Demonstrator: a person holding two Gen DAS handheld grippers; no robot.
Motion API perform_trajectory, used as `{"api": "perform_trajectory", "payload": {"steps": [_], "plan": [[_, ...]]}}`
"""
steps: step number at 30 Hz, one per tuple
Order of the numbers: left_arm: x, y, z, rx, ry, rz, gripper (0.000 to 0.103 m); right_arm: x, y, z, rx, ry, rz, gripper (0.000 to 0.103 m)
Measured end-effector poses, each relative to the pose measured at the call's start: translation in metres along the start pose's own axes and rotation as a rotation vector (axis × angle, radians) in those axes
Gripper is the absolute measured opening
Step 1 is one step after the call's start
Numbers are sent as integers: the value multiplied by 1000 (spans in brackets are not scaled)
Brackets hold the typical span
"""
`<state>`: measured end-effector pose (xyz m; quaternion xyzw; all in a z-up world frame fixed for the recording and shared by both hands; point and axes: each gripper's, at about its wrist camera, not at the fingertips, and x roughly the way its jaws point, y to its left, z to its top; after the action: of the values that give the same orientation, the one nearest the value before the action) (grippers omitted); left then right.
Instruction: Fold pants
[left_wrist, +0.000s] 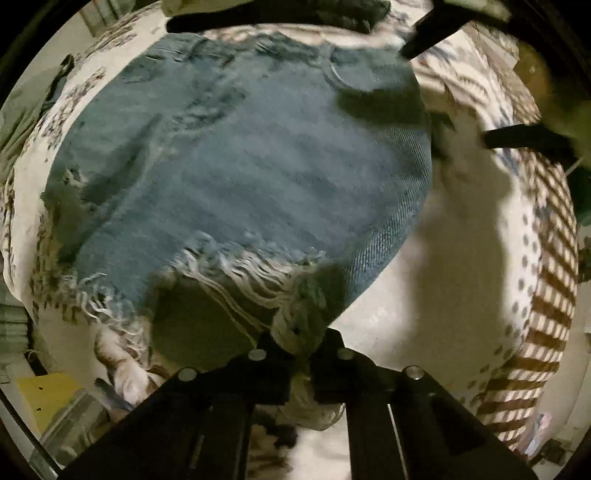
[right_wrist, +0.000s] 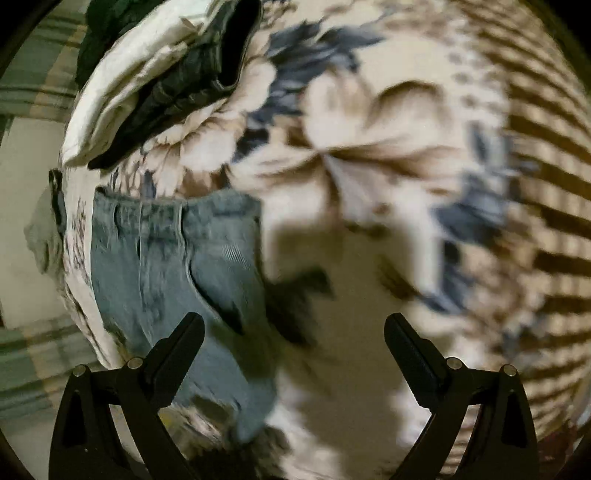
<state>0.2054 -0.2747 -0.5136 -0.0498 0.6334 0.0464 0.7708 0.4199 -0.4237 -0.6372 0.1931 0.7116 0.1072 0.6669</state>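
Blue denim pants (left_wrist: 243, 162) with frayed white hems lie spread on a floral bedspread (left_wrist: 461, 229). My left gripper (left_wrist: 301, 338) is shut on the frayed hem corner (left_wrist: 295, 314) nearest me, lifting it slightly off the bed. In the right wrist view the pants (right_wrist: 166, 266) lie at the lower left, waistband toward the top. My right gripper (right_wrist: 294, 332) is open and empty above the bedspread (right_wrist: 369, 177), with its left finger (right_wrist: 184, 339) over the pants' edge. Its fingers also show in the left wrist view (left_wrist: 517, 140) at the upper right.
Dark and cream clothes (right_wrist: 162, 77) are piled at the far end of the bed. The bedspread has a brown striped border (right_wrist: 546, 221) on the right. A yellow object (left_wrist: 48, 398) sits off the bed at the lower left.
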Motion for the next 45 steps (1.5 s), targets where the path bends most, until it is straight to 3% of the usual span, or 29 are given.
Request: {"api": "perform_trajectory", "payload": {"steps": [1,2,4,5,9,15,20,26,30,38,41,42,43,45], "plan": [[-6,5,2,-8,-9,-5,5,7,4,6,5,1,0,74],[-12,10,5,-16,-17,-11,5,12,10,10,5,-3,-14,64],[-26,26,11,-39,-36,-32,5,17,20,15,8,-17,-20,23],[-33,36,16,-56,-42,-44,5,17,26,14,9,-22,-12,15],[-55,77,36,-104,-63,-77,5,-3,69,2,-24,-83,-88,8],[-96,143,61,-151,-142,-101,5,-45,146,-8,-40,-131,-62,7],[-102,199,81,-222,-163,-89,5,-59,224,-3,-119,-134,-54,7],[-80,260,103,-307,-160,-36,5,-7,341,17,-232,-107,-115,7],[-56,302,109,-377,-141,-20,5,45,397,31,-285,-66,-181,7],[-1,347,110,-489,-83,-5,9,132,426,38,-352,3,-329,7],[0,363,104,-574,-110,-16,9,140,426,41,-336,38,-291,18],[-1,367,103,-598,-114,-24,10,137,424,41,-322,52,-240,28],[-3,369,102,-615,-118,-28,15,135,422,41,-313,68,-192,44],[-12,372,99,-637,-152,-20,33,123,414,36,-299,101,-82,68]]}}
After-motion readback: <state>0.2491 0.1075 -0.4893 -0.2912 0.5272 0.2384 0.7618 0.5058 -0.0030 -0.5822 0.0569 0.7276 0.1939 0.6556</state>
